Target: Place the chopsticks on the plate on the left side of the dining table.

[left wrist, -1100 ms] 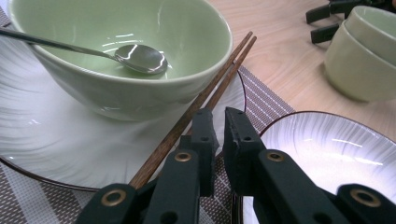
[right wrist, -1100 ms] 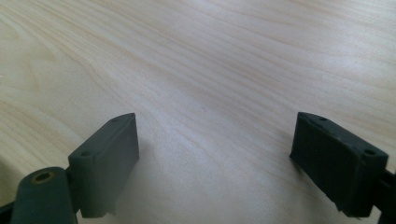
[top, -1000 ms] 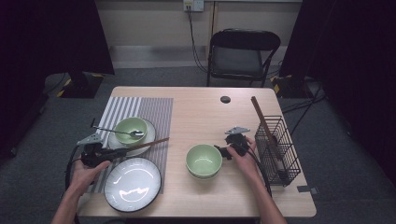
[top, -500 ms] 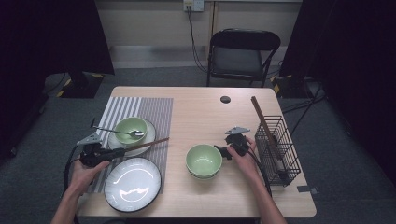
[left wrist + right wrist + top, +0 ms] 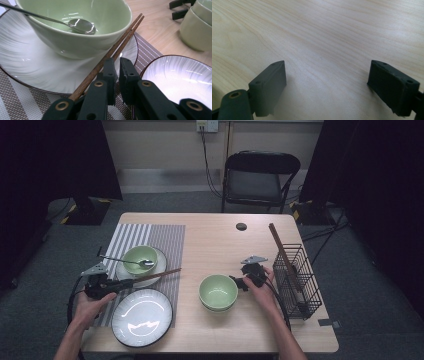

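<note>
Left gripper view shows the left gripper [image 5: 115, 65] closed narrowly on the chopsticks [image 5: 117, 45], whose long axis runs ahead across the plate [image 5: 30, 67], past the bowl [image 5: 75, 27]. The right gripper [image 5: 327, 87] stands wide and empty over the table [image 5: 324, 32], well apart from them.

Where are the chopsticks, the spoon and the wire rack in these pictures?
chopsticks [image 5: 117, 46], left gripper view, on the middle of the wooden shafts.
spoon [image 5: 82, 26], left gripper view, on its shiny head inside the green bowl.
wire rack [image 5: 299, 275], high view, on its black mesh wall.
</note>
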